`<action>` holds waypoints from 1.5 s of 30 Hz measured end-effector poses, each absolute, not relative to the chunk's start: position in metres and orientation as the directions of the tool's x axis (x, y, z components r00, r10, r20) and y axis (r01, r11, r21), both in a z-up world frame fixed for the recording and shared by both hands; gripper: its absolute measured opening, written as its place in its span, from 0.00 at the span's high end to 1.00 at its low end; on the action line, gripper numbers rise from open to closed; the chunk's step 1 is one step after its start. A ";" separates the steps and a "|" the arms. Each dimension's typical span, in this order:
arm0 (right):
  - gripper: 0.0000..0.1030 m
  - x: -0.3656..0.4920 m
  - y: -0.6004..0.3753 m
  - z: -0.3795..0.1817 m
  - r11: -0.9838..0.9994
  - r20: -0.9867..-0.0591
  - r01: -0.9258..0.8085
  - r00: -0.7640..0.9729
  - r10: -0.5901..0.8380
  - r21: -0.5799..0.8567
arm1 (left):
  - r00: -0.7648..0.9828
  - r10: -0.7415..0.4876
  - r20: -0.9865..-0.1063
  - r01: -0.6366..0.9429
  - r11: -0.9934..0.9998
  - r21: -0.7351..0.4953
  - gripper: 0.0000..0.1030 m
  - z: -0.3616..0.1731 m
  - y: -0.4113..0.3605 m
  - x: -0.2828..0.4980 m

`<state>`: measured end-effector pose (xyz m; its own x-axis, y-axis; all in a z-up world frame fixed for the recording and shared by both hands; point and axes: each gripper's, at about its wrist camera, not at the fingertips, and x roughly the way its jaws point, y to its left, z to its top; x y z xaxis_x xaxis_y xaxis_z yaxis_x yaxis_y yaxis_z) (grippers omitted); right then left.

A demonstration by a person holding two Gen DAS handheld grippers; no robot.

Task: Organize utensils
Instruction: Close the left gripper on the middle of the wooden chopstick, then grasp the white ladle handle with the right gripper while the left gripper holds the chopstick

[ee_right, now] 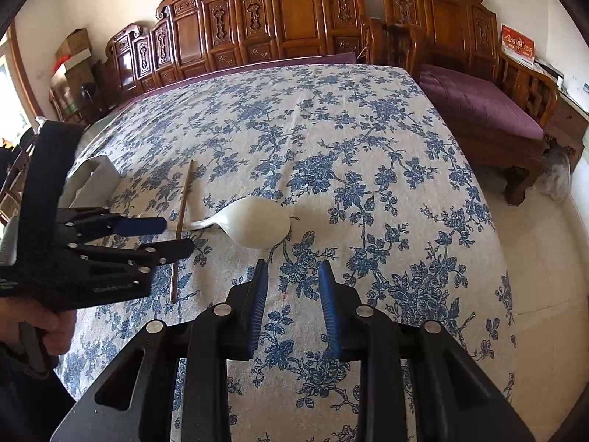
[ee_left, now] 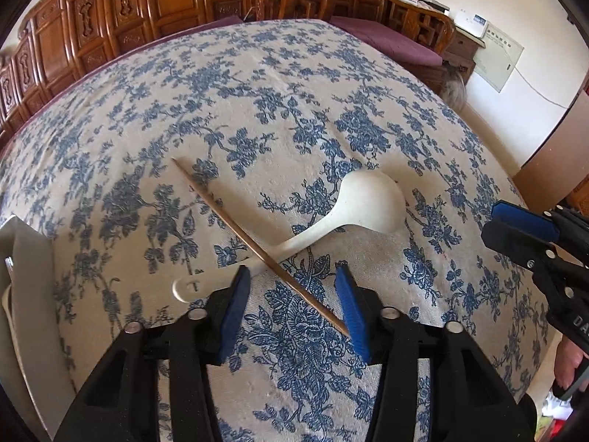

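Observation:
A white ladle (ee_left: 368,199) lies bowl-down on the blue-flowered tablecloth (ee_left: 257,92), its handle running toward my left gripper. A thin wooden chopstick (ee_left: 235,228) lies across the handle. My left gripper (ee_left: 292,276) is open, its blue pads either side of the chopstick's near end, just above the cloth. In the right wrist view the ladle (ee_right: 261,226) and the chopstick (ee_right: 180,228) lie ahead, with the left gripper (ee_right: 173,235) over them. My right gripper (ee_right: 291,269) is open and empty, just short of the ladle's bowl.
A white utensil holder (ee_left: 25,280) stands at the table's left edge; it also shows in the right wrist view (ee_right: 92,180). Carved wooden chairs (ee_right: 294,11) line the far side. A purple-cushioned bench (ee_right: 478,107) stands to the right.

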<state>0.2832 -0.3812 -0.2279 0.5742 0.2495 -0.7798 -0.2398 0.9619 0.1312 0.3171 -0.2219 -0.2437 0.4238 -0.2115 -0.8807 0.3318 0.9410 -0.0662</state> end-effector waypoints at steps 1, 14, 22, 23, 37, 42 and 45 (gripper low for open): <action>0.70 0.283 -0.381 -0.228 0.962 -0.780 -0.240 0.574 0.249 0.130 | 0.422 -0.207 -0.883 0.327 0.943 -0.064 0.66 -0.245 -0.221 0.317; 0.60 0.304 -0.359 -0.233 0.959 -0.789 -0.266 0.566 0.237 0.098 | 0.420 -0.165 -0.892 0.291 0.956 -0.040 0.96 -0.247 -0.181 0.313; 0.47 0.328 -0.334 -0.234 0.949 -0.794 -0.311 0.561 0.235 0.061 | 0.456 -0.191 -0.869 0.284 0.957 -0.062 0.96 -0.229 -0.153 0.300; 0.47 0.330 -0.330 -0.233 0.947 -0.794 -0.316 0.558 0.239 0.062 | 0.462 -0.194 -0.865 0.284 0.957 -0.063 0.96 -0.226 -0.149 0.298; 0.47 0.307 -0.285 -0.241 0.954 -0.799 -0.210 0.525 0.293 0.212 | 0.546 -0.254 -0.799 0.269 0.956 -0.120 0.96 -0.185 -0.094 0.272; 0.47 0.316 -0.276 -0.256 0.962 -0.807 -0.089 0.527 0.266 0.260 | 0.564 -0.280 -0.777 0.271 0.951 -0.146 0.96 -0.174 -0.075 0.264; 0.47 0.330 -0.273 -0.260 0.976 -0.813 -0.032 0.548 0.198 0.216 | 0.576 -0.291 -0.764 0.262 0.951 -0.165 0.96 -0.167 -0.061 0.260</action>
<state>0.3296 -0.2730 -0.2601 0.5477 0.1981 -0.8129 -0.0318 0.9758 0.2163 0.2604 -0.0608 -0.1672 0.5764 -0.2910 -0.7636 0.2616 0.9510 -0.1650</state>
